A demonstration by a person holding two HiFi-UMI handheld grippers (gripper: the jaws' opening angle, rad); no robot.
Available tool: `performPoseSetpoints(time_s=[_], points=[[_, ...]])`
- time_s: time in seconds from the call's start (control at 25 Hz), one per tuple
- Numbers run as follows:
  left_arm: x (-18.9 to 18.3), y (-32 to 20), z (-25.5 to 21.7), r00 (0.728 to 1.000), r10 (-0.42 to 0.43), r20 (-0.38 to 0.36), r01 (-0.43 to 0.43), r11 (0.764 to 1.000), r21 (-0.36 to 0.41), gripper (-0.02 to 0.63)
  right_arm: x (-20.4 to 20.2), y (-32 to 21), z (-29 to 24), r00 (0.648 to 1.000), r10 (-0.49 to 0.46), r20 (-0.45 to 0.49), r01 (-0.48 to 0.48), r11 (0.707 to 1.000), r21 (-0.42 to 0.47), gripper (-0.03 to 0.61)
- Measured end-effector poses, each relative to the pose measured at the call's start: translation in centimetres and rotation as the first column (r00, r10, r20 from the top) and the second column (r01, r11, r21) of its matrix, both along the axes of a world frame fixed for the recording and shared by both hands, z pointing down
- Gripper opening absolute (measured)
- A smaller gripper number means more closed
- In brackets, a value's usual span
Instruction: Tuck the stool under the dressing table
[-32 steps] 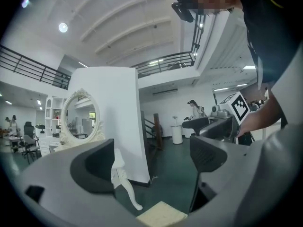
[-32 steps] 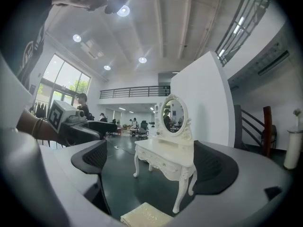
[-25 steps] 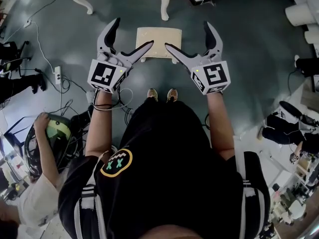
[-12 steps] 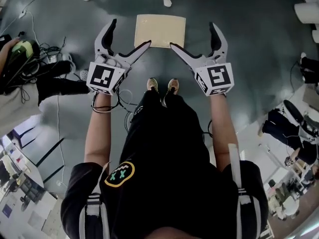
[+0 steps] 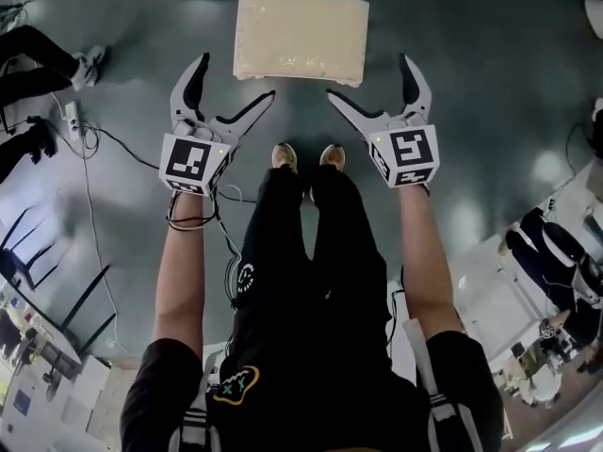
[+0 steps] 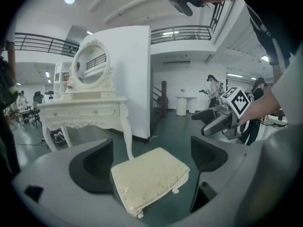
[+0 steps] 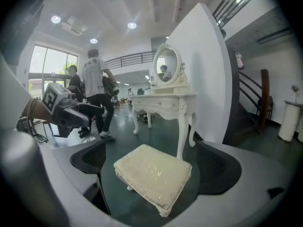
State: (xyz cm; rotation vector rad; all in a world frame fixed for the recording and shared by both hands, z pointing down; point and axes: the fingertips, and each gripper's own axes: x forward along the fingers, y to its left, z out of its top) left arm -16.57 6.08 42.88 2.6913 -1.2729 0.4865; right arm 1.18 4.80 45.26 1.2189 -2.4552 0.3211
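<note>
The cream cushioned stool (image 5: pixel 301 38) stands on the dark floor just ahead of my feet, seen from above in the head view. My left gripper (image 5: pixel 236 78) and right gripper (image 5: pixel 369 76) are both open and hover at its near corners without touching it. In the left gripper view the stool (image 6: pixel 150 178) sits between the open jaws, with the white dressing table (image 6: pixel 87 112) and its oval mirror (image 6: pixel 90 65) behind it. The right gripper view shows the stool (image 7: pixel 154 174) next to a leg of the dressing table (image 7: pixel 165 100).
Cables and a power strip (image 5: pixel 75 125) lie on the floor at left, beside a bystander's legs (image 5: pixel 47 59). Another seated person (image 5: pixel 556 252) is at right. A white partition wall (image 6: pixel 135 79) stands behind the table. People (image 7: pixel 97 93) stand farther off.
The stool now looks bigger and nearer the top of the head view, and the table's legs have dropped out of it. Both grippers stayed open, still flanking the stool's near edge.
</note>
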Motion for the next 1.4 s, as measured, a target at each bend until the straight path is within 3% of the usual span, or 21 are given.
performPoseSetpoints(time_s=[0.12, 0.32, 0.6, 0.88, 1.4], points=[[-0.1, 2.4, 0.3, 1.000, -0.017, -0.015, 0.015, 0.997, -0.076, 0.505, 1.7, 2.9, -0.2, 0.998, 0.016, -0.062, -0.020, 0.997, -0.071, 0.597], [2.4, 1.3, 9.2, 0.998, -0.028, 0.059, 0.038, 0.984, -0.175, 0.505, 7.6, 1.9, 7.7, 0.990, 0.037, -0.134, -0.059, 0.985, -0.165, 0.597], [0.4, 0.4, 17.0, 0.988, -0.068, 0.135, 0.103, 0.958, -0.266, 0.505, 7.6, 2.3, 14.3, 0.979, -0.019, -0.203, -0.037, 0.962, -0.270, 0.597], [1.7, -0.5, 19.5, 0.994, -0.043, 0.101, 0.074, 0.945, -0.319, 0.509, 7.3, 1.2, 16.8, 0.970, -0.037, -0.241, -0.034, 0.959, -0.283, 0.591], [2.2, -0.2, 20.6, 0.991, -0.028, 0.132, 0.075, 0.926, -0.369, 0.509, 7.1, 1.4, 17.1, 0.965, -0.032, -0.261, -0.061, 0.938, -0.341, 0.586]])
